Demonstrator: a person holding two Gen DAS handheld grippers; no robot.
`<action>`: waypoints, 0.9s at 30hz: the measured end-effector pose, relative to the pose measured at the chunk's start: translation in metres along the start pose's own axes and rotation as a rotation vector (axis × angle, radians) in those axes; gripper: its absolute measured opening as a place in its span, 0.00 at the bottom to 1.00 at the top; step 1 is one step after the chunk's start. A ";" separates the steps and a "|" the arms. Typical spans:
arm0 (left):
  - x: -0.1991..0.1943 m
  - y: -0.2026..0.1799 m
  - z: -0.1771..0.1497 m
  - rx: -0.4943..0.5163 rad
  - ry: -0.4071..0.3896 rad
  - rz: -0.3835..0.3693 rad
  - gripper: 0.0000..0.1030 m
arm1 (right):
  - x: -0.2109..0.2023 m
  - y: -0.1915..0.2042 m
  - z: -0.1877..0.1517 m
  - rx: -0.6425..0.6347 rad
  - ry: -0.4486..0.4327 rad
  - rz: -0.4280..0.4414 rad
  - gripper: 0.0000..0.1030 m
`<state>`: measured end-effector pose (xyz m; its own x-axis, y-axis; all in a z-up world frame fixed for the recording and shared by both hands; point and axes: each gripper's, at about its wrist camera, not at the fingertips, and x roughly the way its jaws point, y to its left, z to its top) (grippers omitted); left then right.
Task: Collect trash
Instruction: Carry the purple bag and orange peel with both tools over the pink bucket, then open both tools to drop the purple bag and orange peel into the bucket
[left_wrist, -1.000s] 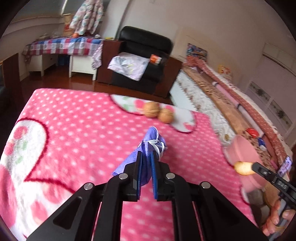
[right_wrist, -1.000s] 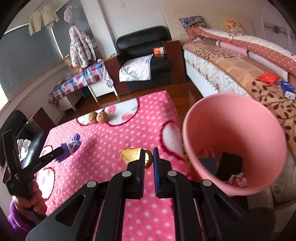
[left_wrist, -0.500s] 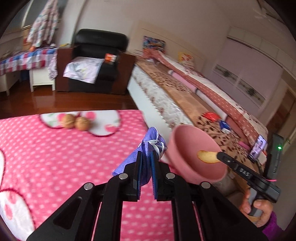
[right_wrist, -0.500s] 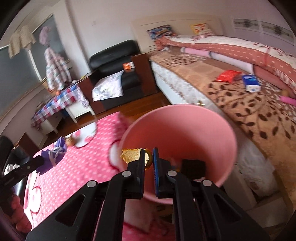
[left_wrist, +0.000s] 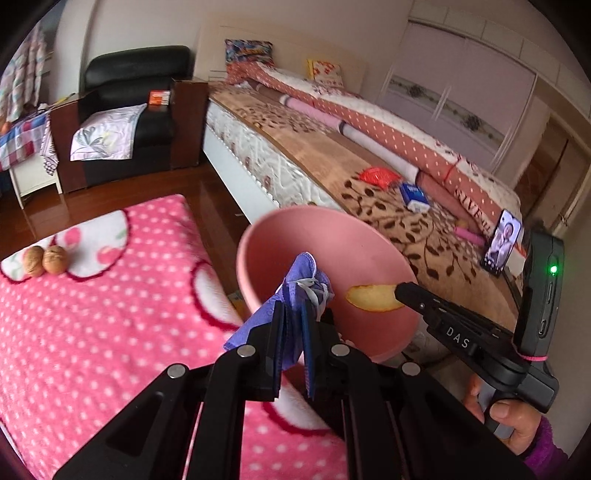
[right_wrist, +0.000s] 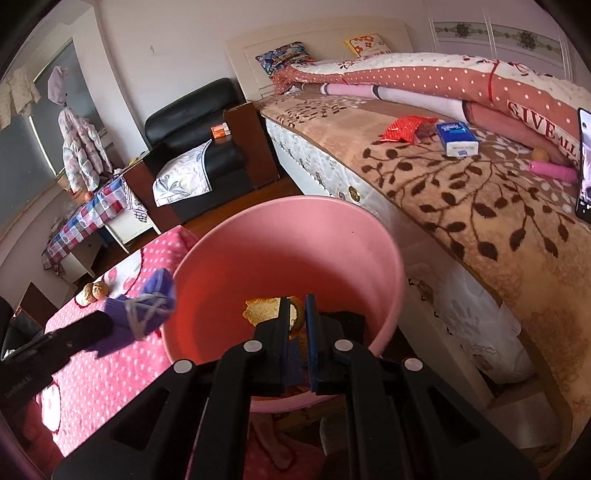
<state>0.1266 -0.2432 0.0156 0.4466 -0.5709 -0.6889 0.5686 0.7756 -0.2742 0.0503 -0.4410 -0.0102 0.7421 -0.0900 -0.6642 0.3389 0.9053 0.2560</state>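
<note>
phone (right_wrist: 584, 166) cut off, bin (right_wrist: 369, 258) contents unclear

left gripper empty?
No: the left gripper is shut on a purple crumpled mask, held by the rim of the pink bin.

My left wrist view looks down along its claw (left_wrist: 293, 325), close over the pink bin (left_wrist: 325, 236), with the bed (left_wrist: 369, 166) in the upper right of the frame. My right wrist view faces the same bin (right_wrist: 288, 214) from nearer. Both share the bin, bed and pink worktop (left_wrist: 92, 314).
</note>
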 end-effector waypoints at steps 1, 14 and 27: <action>0.005 -0.005 0.000 0.008 0.010 -0.001 0.08 | 0.000 -0.001 0.000 0.002 0.000 0.001 0.08; 0.012 -0.022 -0.006 0.032 0.032 -0.021 0.33 | -0.001 -0.010 -0.002 0.027 0.005 0.015 0.08; -0.008 -0.020 -0.010 0.047 -0.020 0.012 0.52 | -0.006 -0.004 -0.003 0.042 0.007 0.066 0.11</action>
<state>0.1044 -0.2519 0.0199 0.4667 -0.5676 -0.6783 0.5946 0.7691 -0.2344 0.0427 -0.4432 -0.0092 0.7595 -0.0275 -0.6499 0.3136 0.8908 0.3288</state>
